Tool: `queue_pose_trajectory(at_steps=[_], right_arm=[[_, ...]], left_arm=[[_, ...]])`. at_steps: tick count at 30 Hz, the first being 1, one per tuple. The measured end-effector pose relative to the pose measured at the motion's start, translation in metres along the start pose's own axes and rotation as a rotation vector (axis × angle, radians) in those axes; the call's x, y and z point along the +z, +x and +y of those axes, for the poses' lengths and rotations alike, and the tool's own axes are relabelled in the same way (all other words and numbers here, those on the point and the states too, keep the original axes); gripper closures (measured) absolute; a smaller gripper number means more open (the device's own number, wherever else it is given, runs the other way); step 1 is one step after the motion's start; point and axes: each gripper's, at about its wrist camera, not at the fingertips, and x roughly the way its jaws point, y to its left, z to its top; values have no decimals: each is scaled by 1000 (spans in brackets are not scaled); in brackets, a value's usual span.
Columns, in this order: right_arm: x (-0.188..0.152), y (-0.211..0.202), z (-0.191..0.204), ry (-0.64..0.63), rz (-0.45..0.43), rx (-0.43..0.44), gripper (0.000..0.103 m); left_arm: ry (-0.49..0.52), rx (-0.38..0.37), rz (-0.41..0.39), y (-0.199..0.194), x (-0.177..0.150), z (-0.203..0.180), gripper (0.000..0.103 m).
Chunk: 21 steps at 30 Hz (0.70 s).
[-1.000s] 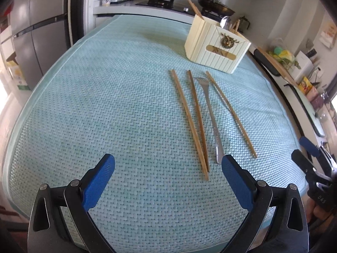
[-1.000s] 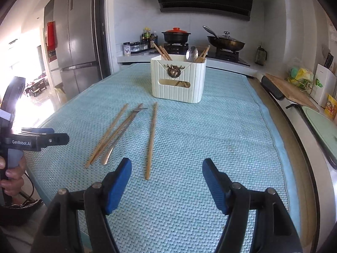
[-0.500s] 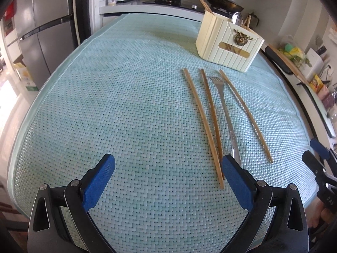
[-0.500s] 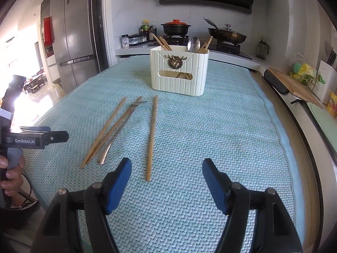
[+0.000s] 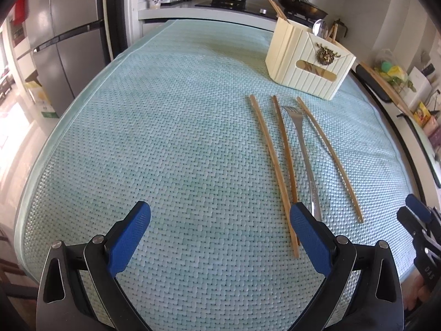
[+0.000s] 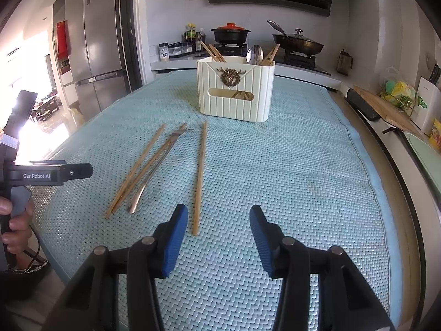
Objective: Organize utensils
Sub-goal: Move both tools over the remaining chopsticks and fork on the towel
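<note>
On the counter's mat [image 6: 303, 165], three chopsticks [image 6: 200, 176] and a fork [image 5: 301, 149] were laid side by side before the holder [image 6: 235, 91]. The right gripper [image 6: 219, 230] was seen with jaws just narrowed yet released, nothing between them, one chopstick's end just ahead. Only its view showed a hand [image 6: 16, 220] gripping the left gripper [image 5: 220, 230]. The left view showed those jaws wide and released, two chopstick ends at the right pad.

Three chopsticks [image 5: 271, 162] and a fork [image 5: 303, 151] are being viewed between the left gripper's [image 5: 220, 238] spread jaws.
</note>
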Motion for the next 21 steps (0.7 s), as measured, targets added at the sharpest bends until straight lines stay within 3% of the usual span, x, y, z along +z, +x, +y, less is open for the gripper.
queue_pose_trajectory(at_steps=[10, 21], right_arm=[[0, 4, -2, 4, 13, 1, 55], [1, 10, -1, 5, 28, 3, 55]], left_arm=[[5, 30, 6, 3, -1, 2, 2], [-20, 3, 31, 12, 3, 8, 2]])
